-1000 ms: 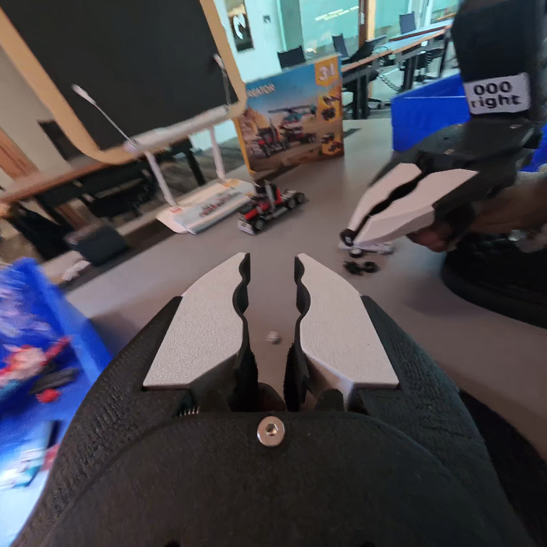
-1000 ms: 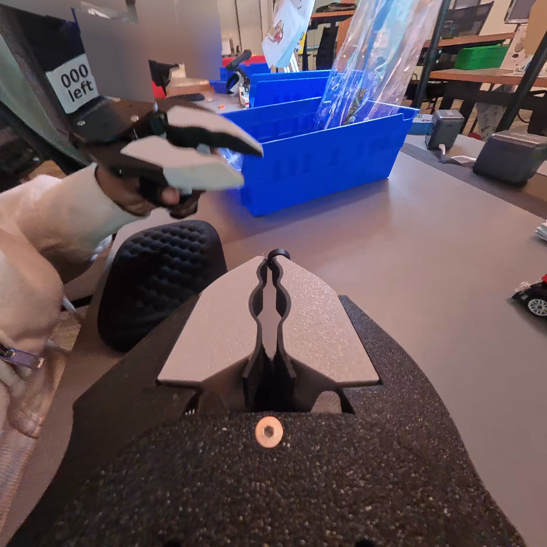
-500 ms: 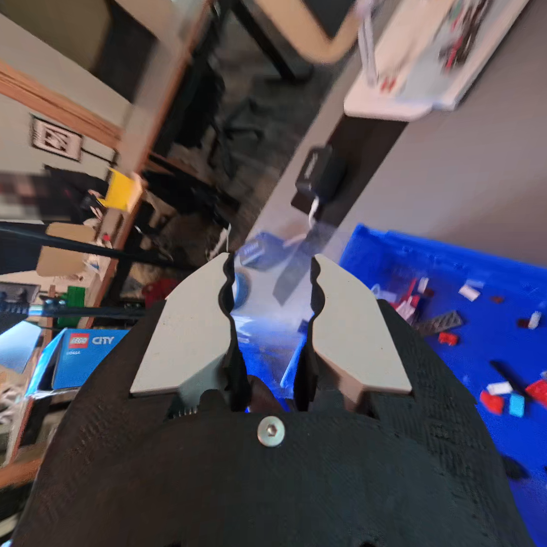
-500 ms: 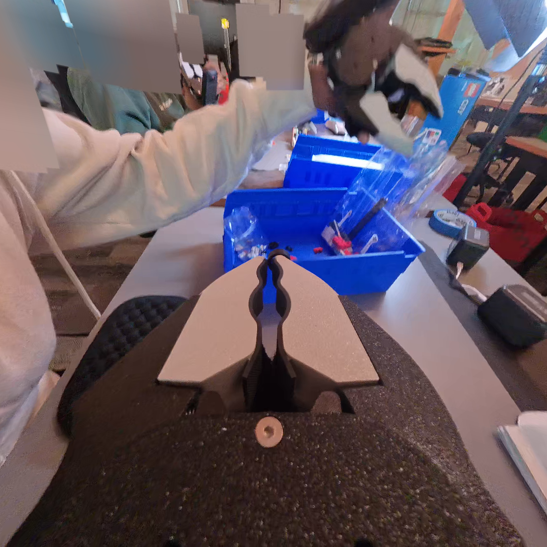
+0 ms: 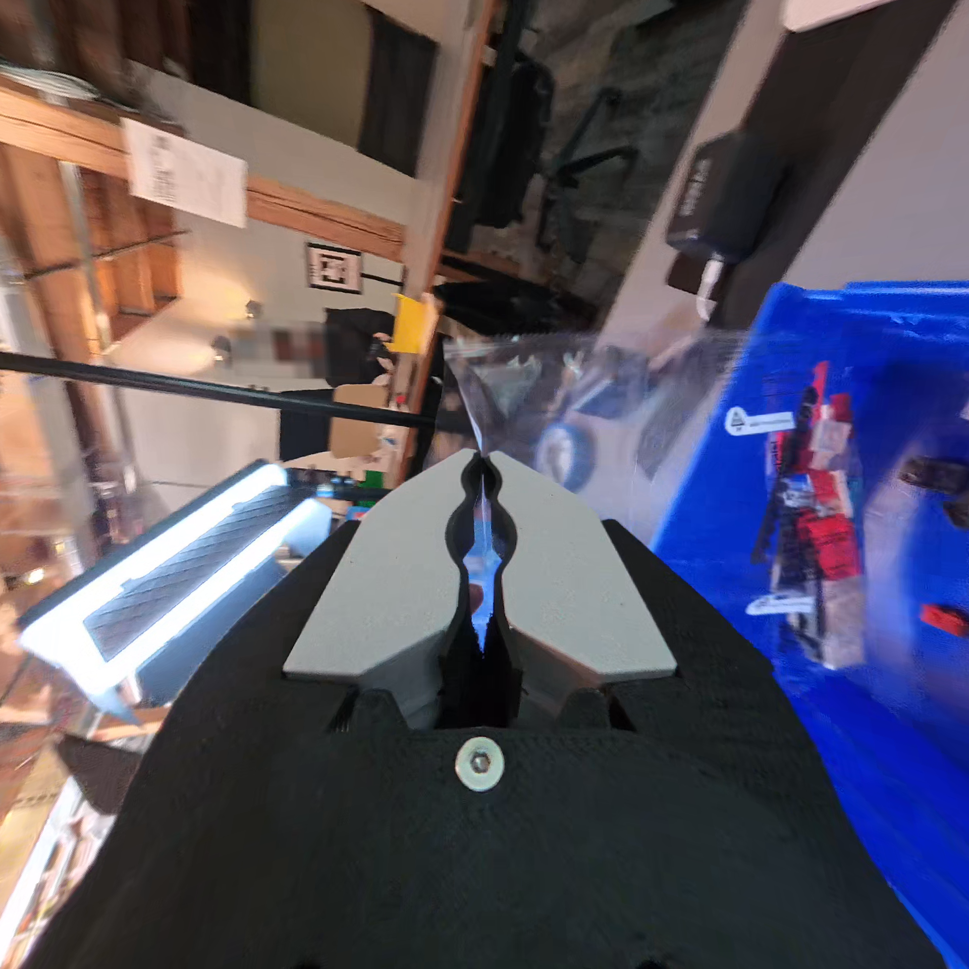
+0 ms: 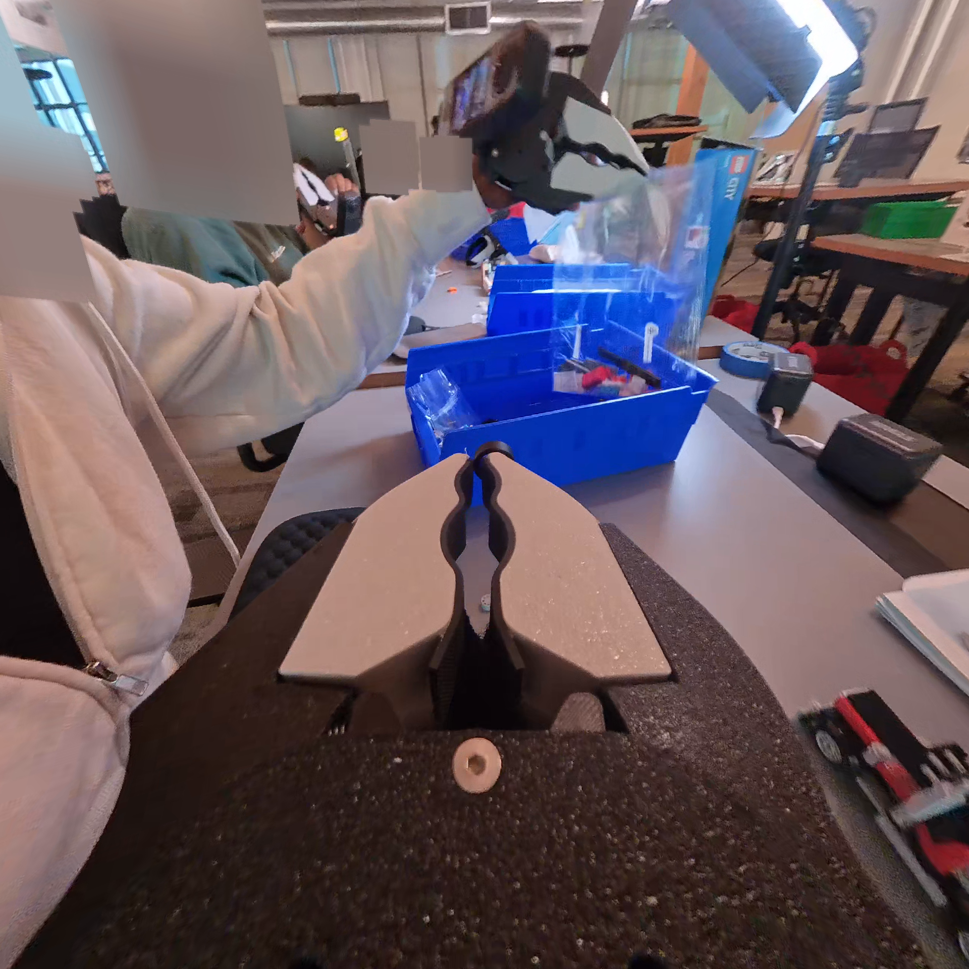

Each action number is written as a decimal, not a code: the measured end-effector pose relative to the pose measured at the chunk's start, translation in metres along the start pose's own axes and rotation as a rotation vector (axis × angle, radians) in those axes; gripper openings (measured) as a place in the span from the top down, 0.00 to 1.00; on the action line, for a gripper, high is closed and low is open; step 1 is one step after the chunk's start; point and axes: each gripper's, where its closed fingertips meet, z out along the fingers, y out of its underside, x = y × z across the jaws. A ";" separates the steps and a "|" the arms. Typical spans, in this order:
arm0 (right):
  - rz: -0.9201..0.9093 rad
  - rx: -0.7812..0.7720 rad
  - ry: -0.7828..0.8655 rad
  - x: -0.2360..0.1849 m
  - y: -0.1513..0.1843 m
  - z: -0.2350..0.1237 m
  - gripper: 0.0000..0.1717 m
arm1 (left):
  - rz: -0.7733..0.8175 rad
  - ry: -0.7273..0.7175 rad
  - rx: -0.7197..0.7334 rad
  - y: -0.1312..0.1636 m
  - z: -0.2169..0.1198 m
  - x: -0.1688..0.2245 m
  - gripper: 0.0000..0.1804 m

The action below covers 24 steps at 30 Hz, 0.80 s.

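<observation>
On my grey table point(image 6: 734, 550) a blue bin point(image 6: 577, 445) holds loose bricks. Behind it stands a second bin point(image 6: 524, 304). To the right lie a tape roll point(image 6: 744, 356), two black adapters point(image 6: 875, 456) and a booklet point(image 6: 933, 618). A brick truck point(image 6: 902, 776) sits nearest me. A lamp point(image 6: 771, 47) hangs overhead.
</observation>
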 end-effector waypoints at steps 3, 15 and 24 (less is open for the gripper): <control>-0.003 0.032 0.051 -0.006 0.000 -0.023 0.99 | -0.024 -0.137 0.085 -0.027 -0.029 -0.043 1.00; 0.043 0.106 0.151 -0.029 0.013 -0.076 0.99 | 0.218 0.057 0.527 -0.236 -0.111 0.094 1.00; 0.071 0.016 0.074 -0.055 0.039 -0.067 0.99 | 0.170 0.258 0.543 -0.244 -0.132 0.257 1.00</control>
